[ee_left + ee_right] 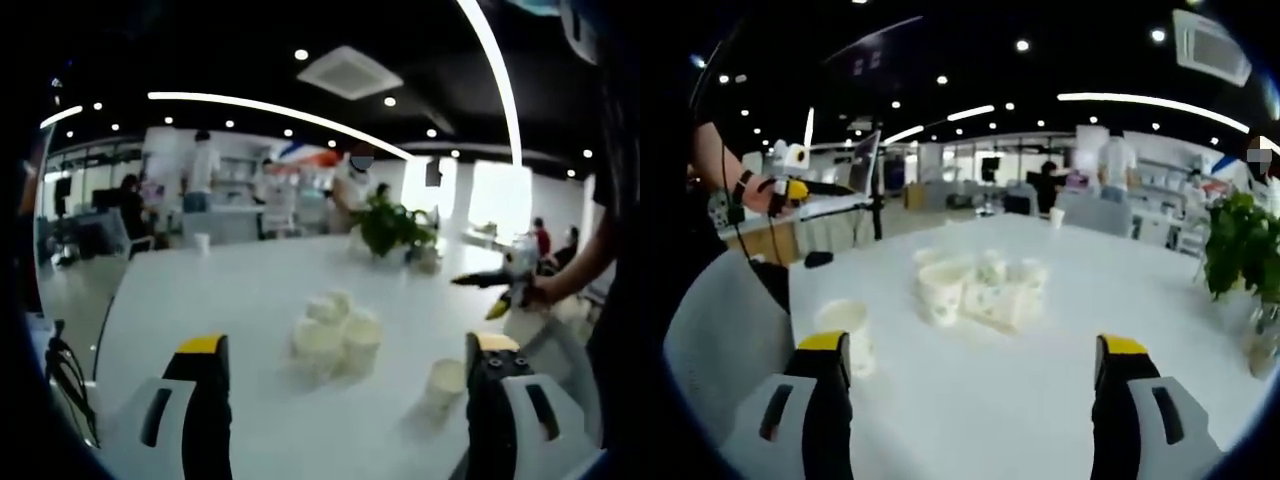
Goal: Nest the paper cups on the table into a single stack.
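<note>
Left gripper view and right gripper view: each tool (345, 375) (975, 375) gapes wide, empty, above the paper cups (335, 335).

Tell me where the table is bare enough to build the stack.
Bare table lies between the right tool and the cup cluster. In the left gripper view, open surface runs from the cluster to the far lone cup. Crowded: the cluster itself, the single cup and the plant.

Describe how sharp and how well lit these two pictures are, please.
Left gripper view: soft blur, the cluster of paper cups pale and washed out against the white table; ceiling strip lights glare. Right gripper view: slightly clearer, cup prints faintly visible, straight lines bend outward.
</note>
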Demonstrator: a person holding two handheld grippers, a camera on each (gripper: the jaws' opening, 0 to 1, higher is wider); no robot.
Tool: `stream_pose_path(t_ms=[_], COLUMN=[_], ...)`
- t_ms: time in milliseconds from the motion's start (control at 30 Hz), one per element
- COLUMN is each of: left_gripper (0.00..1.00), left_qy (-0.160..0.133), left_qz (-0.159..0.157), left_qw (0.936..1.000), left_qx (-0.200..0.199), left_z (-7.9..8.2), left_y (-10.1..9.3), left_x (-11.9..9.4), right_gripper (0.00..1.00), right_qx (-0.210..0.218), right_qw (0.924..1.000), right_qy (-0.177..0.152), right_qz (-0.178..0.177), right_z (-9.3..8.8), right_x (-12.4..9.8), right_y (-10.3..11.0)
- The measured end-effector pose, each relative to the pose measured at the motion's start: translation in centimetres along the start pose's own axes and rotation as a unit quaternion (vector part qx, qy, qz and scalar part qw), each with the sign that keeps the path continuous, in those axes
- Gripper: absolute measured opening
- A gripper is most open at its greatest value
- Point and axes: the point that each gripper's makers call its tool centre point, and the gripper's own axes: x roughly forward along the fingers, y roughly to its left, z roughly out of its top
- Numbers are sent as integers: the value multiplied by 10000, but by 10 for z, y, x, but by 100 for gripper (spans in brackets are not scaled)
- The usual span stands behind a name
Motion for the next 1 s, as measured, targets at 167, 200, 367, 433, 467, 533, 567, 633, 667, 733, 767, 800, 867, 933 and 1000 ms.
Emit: stream_pose_path(t_ms=[167,200,367,433,467,533,567,633,667,733,767,800,867,933,1000], left_gripper=[99,99,99,99,99,99,99,99,99,98,98,98,97,97,97], left_qy=[14,14,16,25,40,62,69,92,90,107,114,111,69,68,64], left_qz=[20,19,5,7,19,50,60,59,51,70,109,123,105,103,90], left_qw=[10000,10000,10000,10000,10000,10000,10000,9999,9999,9999,9998,9998,9999,9999,9999], left_qx=[16,21,-9,-3,-7,-14,-11,-13,-17,27,101,127,53,55,112], left_z=[-1,-1,-2,-4,-5,-8,-9,-12,-13,-14,-15,-15,-13,-12,-12], left_y=[0,0,-1,0,0,2,2,2,1,2,4,5,7,9,10], left_x=[0,0,2,2,3,5,5,8,10,14,15,17,23,29,35], right_gripper=[100,100,98,98,98,98,98,98,98,97,98,97,97,97,97], right_qx=[18,8,8,-2,4,12,1,3,-3,12,-5,-10,9,-25,-3], right_qw=[10000,10000,10000,10000,10000,10000,10000,10000,10000,10000,10000,10000,10000,10000,10000], right_qy=[-1,-16,-16,5,-13,-2,-1,-7,-6,-24,3,2,-17,-13,-43], right_qz=[-37,-40,-28,-34,-31,-40,-47,-49,-50,-39,-50,-51,-52,-69,-65], right_z=[0,0,0,0,0,0,0,0,0,0,0,0,1,2,3], right_x=[0,0,1,2,2,2,2,2,2,1,1,1,0,-1,-1], right_y=[-1,-1,1,1,1,1,1,1,1,2,1,1,1,0,-1])
